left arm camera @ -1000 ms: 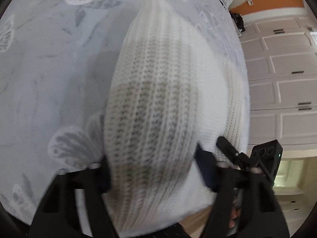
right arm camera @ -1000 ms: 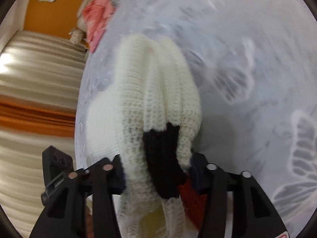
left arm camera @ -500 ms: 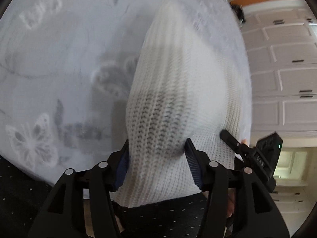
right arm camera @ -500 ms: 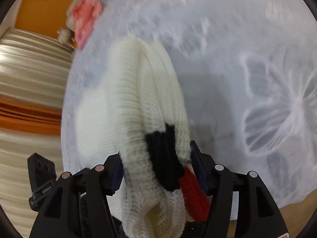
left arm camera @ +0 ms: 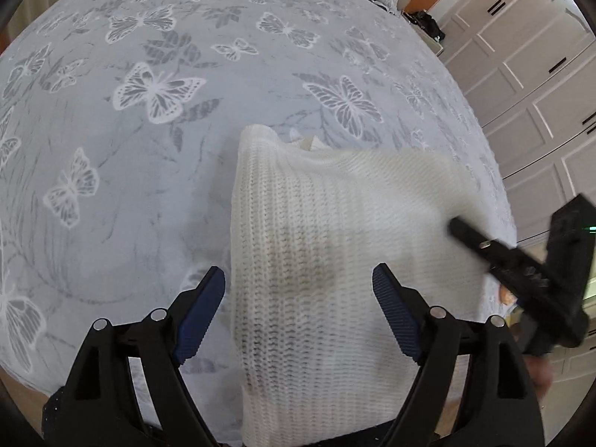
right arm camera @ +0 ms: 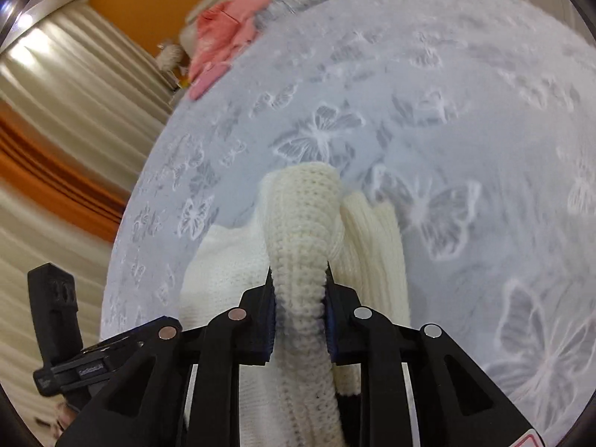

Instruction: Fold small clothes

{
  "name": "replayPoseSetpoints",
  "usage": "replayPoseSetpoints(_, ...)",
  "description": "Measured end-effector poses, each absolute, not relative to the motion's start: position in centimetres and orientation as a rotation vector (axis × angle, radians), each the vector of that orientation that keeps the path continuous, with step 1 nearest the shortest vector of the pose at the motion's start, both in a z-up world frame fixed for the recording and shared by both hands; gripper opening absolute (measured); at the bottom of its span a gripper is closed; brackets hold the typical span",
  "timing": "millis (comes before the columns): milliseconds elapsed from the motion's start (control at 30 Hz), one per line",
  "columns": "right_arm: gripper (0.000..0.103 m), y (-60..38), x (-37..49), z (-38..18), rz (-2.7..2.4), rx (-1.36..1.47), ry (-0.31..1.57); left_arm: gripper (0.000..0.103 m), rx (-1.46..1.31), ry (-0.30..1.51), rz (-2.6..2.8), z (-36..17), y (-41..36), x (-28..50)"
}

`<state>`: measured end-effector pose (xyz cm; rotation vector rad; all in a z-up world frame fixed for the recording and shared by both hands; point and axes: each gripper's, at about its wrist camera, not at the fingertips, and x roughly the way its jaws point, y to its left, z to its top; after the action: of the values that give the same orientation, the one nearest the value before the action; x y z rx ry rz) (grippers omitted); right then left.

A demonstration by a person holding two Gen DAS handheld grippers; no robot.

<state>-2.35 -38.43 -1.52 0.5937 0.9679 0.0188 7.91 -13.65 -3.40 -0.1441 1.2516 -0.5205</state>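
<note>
The cream knitted sweater (left arm camera: 335,260) lay draped on the near part of a bed, over a grey bedspread printed with white butterflies (left arm camera: 160,89); in the left wrist view it showed as a broad, roughly rectangular panel with one corner raised and a little lighter fabric peeking out behind that corner; in the right wrist view a thick rolled edge of the same sweater (right arm camera: 301,246) rose up between the fingers, with a ribbed section lying just beside it.

The left gripper (left arm camera: 298,298) stood with its blue-padded fingers spread wide on either side of the knit, holding nothing; the right gripper (right arm camera: 300,313) had its pads pressed tight onto the rolled edge, clamping it.

Further out, a pink garment (right arm camera: 227,37) sat at the far end of the bed near an orange wall; white panelled wardrobe doors (left arm camera: 521,56) stood off to one side; pale curtains (right arm camera: 67,85) hung on the other.

The step in hand appeared to be laying down a fold, with one side let go and the other side gripped; the next move probably called for the right gripper to lower its edge flat and release, then for both to take fresh corners for a further fold; the loose knit looked likely to slump, so careful placing would matter.
</note>
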Motion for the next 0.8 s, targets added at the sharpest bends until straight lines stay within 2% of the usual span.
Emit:
replayPoseSetpoints(67,0.025,-39.3,-1.2,-5.2,-0.023,0.594,1.092,0.079,-0.13,1.286,-0.496,-4.6,-13.7,7.8)
replayPoseSetpoints(133,0.029,-40.1,-2.0,-5.5,-0.013,0.661,1.061,0.079,-0.122,1.31,-0.476,-5.3,-14.0,7.7)
replayPoseSetpoints(200,0.058,-40.3,-3.1,-4.0,-0.036,0.673,1.025,0.079,-0.099,1.314,-0.474,-5.6,-14.0,7.3)
replayPoseSetpoints(267,0.079,-40.4,-5.1,-3.0,-0.081,0.671,0.99,0.086,-0.085,1.311,-0.467,-5.6,-13.9,6.8)
replayPoseSetpoints(300,0.082,-40.6,-5.7,-3.1,-0.08,0.683,0.993,0.087,-0.083,1.314,-0.464,-5.7,-13.8,6.7)
replayPoseSetpoints(433,0.082,-40.5,-7.5,-5.7,-0.05,0.788,1.098,0.09,-0.107,1.354,-0.477,-6.0,-13.6,6.0)
replayPoseSetpoints(633,0.083,-39.6,-8.0,-8.5,-0.019,0.869,1.13,0.093,-0.147,1.423,-0.493,-7.4,-13.6,5.3)
replayPoseSetpoints(700,0.087,-39.2,-7.5,-8.8,-0.021,0.859,1.127,0.094,-0.191,1.46,-0.504,-8.4,-13.5,5.5)
replayPoseSetpoints(800,0.088,-39.0,-6.9,-9.2,-0.014,0.862,1.117,0.098,-0.288,1.514,-0.515,-10.3,-13.2,6.0)
